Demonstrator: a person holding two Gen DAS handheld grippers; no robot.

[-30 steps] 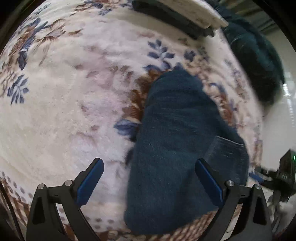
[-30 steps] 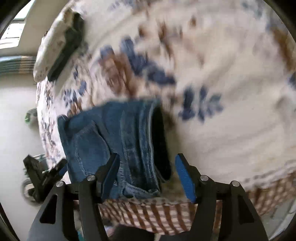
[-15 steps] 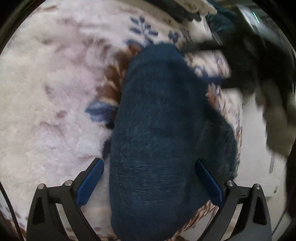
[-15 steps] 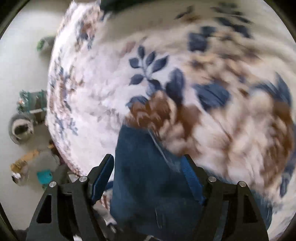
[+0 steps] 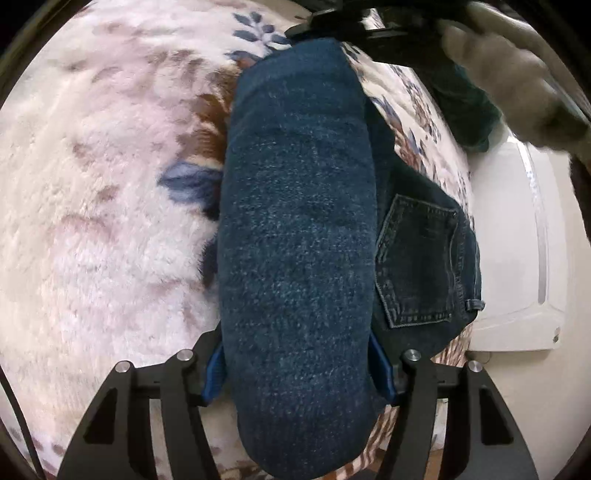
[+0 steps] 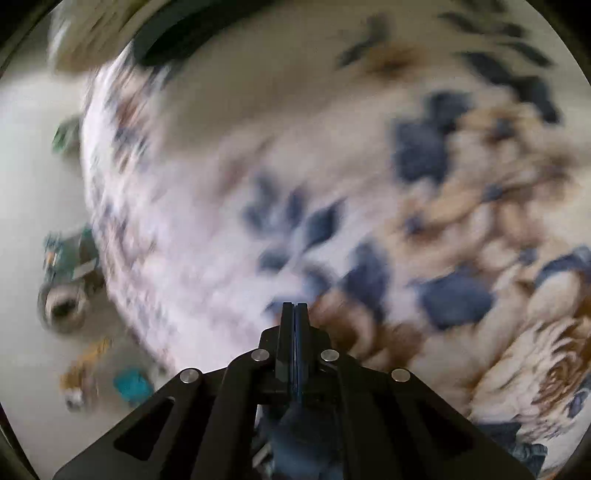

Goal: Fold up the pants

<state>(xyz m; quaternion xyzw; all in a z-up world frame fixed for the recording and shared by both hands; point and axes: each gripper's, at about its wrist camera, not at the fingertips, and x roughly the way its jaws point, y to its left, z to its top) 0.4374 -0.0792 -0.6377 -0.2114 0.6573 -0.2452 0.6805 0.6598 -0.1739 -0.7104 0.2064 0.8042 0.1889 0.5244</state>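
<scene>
The dark blue jeans (image 5: pixel 295 229) lie folded on a fluffy floral blanket (image 5: pixel 103 206), a back pocket (image 5: pixel 417 258) showing at the right. My left gripper (image 5: pixel 297 365) has its blue pads pressed against both sides of the thick folded roll near its close end. My right gripper (image 6: pixel 294 317) has its jaws together; a bit of dark blue cloth (image 6: pixel 303 432) shows under its base, and whether it pinches the jeans is unclear. In the left wrist view the right gripper's black body (image 5: pixel 369 29) sits at the far end of the jeans.
The blanket's edge (image 6: pixel 110 236) drops to a pale floor with small objects (image 6: pixel 66 280). A dark green cloth (image 5: pixel 465 103) lies at the bed's far right. A white board (image 5: pixel 517 258) is beside the bed. A dark pillow edge (image 6: pixel 170 40) lies far off.
My left gripper has moved in and closed on the jeans' folded roll. My right gripper has shut and swung to the far end of the jeans; its view is blurred.
</scene>
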